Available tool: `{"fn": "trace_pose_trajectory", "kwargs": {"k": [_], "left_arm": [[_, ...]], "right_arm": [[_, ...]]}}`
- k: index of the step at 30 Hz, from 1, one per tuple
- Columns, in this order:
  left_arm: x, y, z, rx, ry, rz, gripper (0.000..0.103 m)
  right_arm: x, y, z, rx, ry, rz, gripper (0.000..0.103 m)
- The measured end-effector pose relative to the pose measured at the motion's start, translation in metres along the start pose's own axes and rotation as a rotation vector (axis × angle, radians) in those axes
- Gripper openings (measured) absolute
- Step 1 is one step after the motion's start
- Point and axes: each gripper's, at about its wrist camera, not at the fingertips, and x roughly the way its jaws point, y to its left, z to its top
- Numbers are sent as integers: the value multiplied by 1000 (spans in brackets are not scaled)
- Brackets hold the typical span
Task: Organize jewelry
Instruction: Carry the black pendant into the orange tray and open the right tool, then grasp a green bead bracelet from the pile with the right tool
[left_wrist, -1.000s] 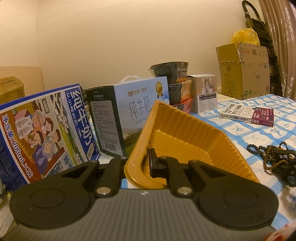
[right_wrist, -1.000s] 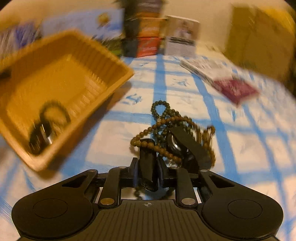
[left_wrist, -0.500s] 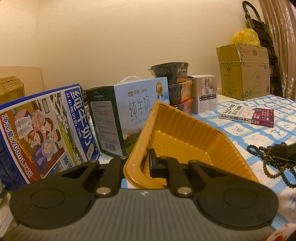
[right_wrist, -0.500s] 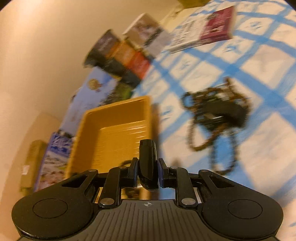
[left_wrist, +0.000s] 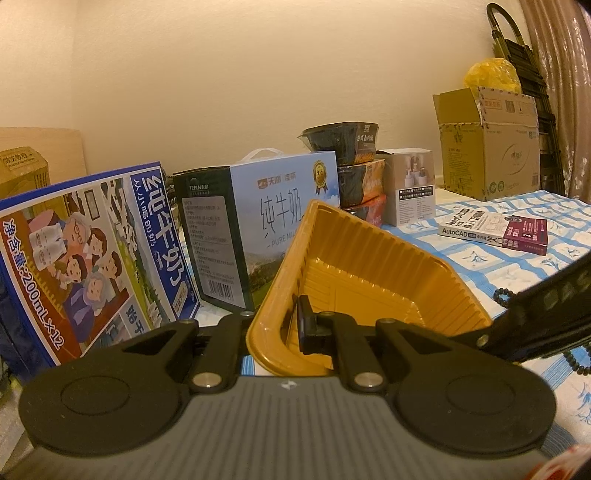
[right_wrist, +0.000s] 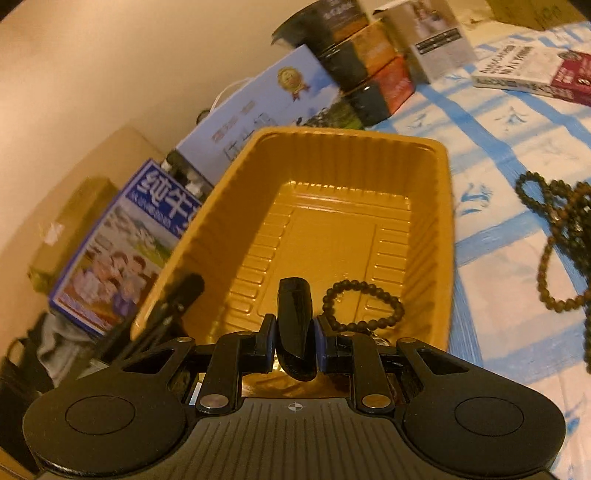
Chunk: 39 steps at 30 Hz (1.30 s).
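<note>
Holding a glossy black curved band (right_wrist: 295, 328) lengthwise, the right tongs (right_wrist: 295, 345) hover over the ribbed amber plastic tray (right_wrist: 436, 229), directly below; left tongs (left_wrist: 295, 328) clamp its near rim.

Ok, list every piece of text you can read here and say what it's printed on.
"200mL×12": blue cardboard milk carton with cartoon family.
"PURE MIL", cut off by the tray: pale blue milk box with white handle.
"AutoCAD": white and maroon book lying flat on the checked cloth.
Chinese characters show on both milk boxes and the stacked dark bowls.
Brown cardboard box labels and the barcode panels: too small to read.
</note>
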Motion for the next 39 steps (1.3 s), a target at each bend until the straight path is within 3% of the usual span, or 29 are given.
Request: {"fn": "trace_pose_trajectory", "kwargs": {"k": [6, 9, 11, 13, 18, 29, 34, 36, 39], "left_arm": [[0, 1, -1, -5, 0, 1, 10], [0, 2, -1, -5, 4, 1, 10], [1, 2, -2, -5, 7, 3, 10], [1, 3, -2, -6, 8, 4, 10], [1, 2, -2, -5, 10, 5, 10], [1, 3, -2, -7, 12, 8, 10], [1, 3, -1, -3, 13, 10, 10], [1, 2, -1, -1, 12, 10, 10], [2, 3, 0, 3, 11, 9, 10]], "right_arm": [[17, 9, -8, -120, 10, -58, 21], [20, 10, -10, -163, 15, -51, 27], [14, 10, -11, -175, -1, -32, 52], [5, 11, -10, -178, -28, -20, 58], [-27, -1, -8, -173, -90, -71, 58], [-99, -76, -14, -108, -142, -361, 58], [-102, -86, -9, -183, -152, -436, 57], [-97, -86, -5, -227, -148, -446, 54], [-84, -83, -1, -293, -130, -462, 41]]}}
